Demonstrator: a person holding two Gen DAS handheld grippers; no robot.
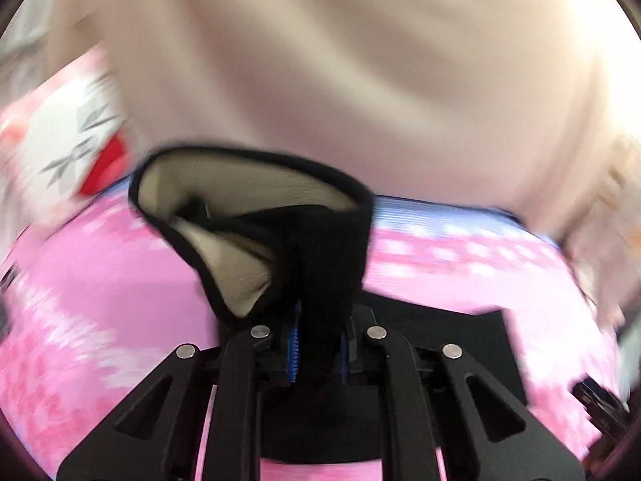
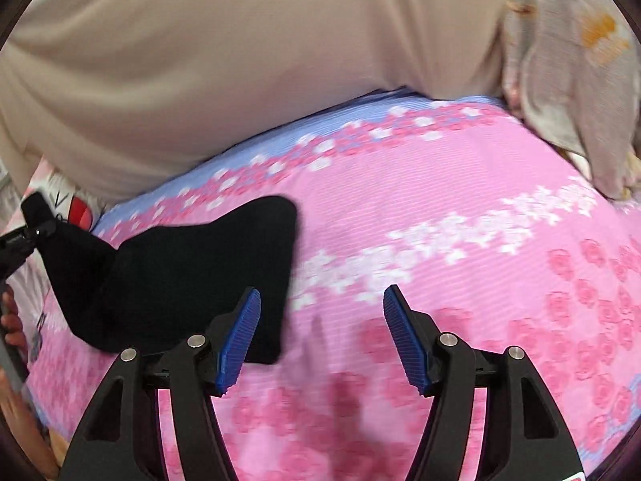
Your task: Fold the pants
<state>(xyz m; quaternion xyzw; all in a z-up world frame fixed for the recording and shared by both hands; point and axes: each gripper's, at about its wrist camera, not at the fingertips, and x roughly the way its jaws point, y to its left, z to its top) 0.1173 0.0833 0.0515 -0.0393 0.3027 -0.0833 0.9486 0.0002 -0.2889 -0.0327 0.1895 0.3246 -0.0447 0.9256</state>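
Note:
The black pants [image 2: 192, 276] lie on a pink flowered bedspread [image 2: 460, 248], at the left in the right wrist view. My left gripper [image 1: 318, 344] is shut on an end of the pants [image 1: 320, 256] and lifts it; the cream lining shows inside the opening. The left gripper also shows at the far left of the right wrist view [image 2: 24, 236], holding that raised corner. My right gripper [image 2: 322, 332] is open and empty just above the bedspread, its left finger [image 2: 236, 344] over the pants' near right edge. The left wrist view is blurred.
A large beige cushion or cloth [image 2: 224, 52] fills the back. A grey-and-cream printed fabric [image 2: 573, 80] lies at the back right. A white and red printed item [image 1: 72, 140] sits at the back left. A hand [image 2: 12, 324] shows at the left edge.

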